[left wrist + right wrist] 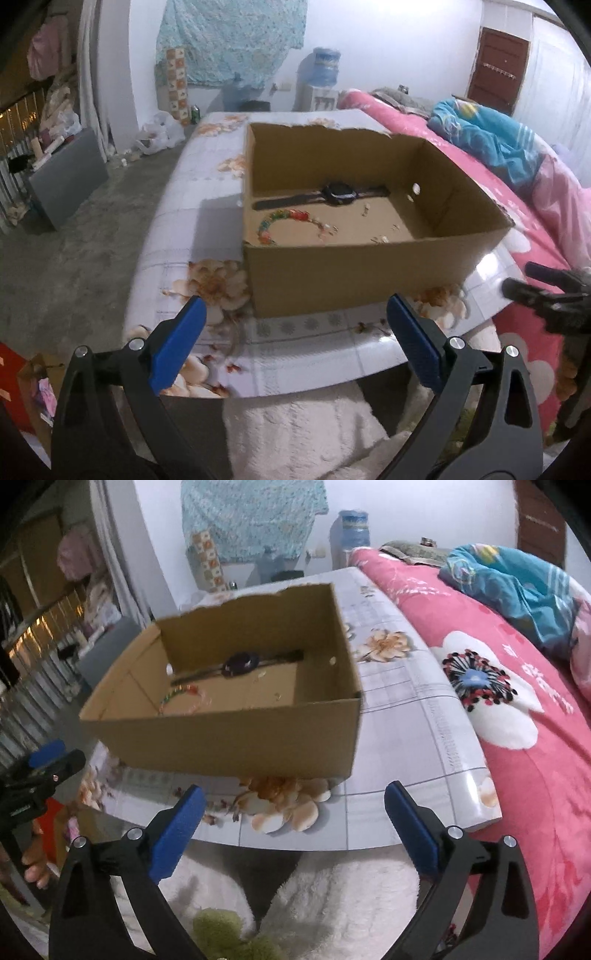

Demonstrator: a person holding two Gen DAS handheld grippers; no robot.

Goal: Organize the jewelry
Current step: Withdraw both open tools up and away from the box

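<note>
An open cardboard box (354,273) stands on a floral-print table (192,236). Inside it lie a black wristwatch (334,194), a colourful beaded bracelet (280,221) and some small pale pieces (380,239). My left gripper (295,312) is open and empty, held just before the table's near edge, in front of the box. My right gripper (295,795) is open and empty too, near the table's front edge; the box (236,734), watch (240,664) and bracelet (177,696) show ahead of it. The right gripper's tip also shows in the left wrist view (528,284).
A bed with a pink flowered cover (517,701) and a blue blanket (480,136) runs along the table's right side. A white fluffy cloth (314,432) lies below the table's front edge. A water dispenser (323,79) stands at the far wall. Grey floor (74,240) lies left.
</note>
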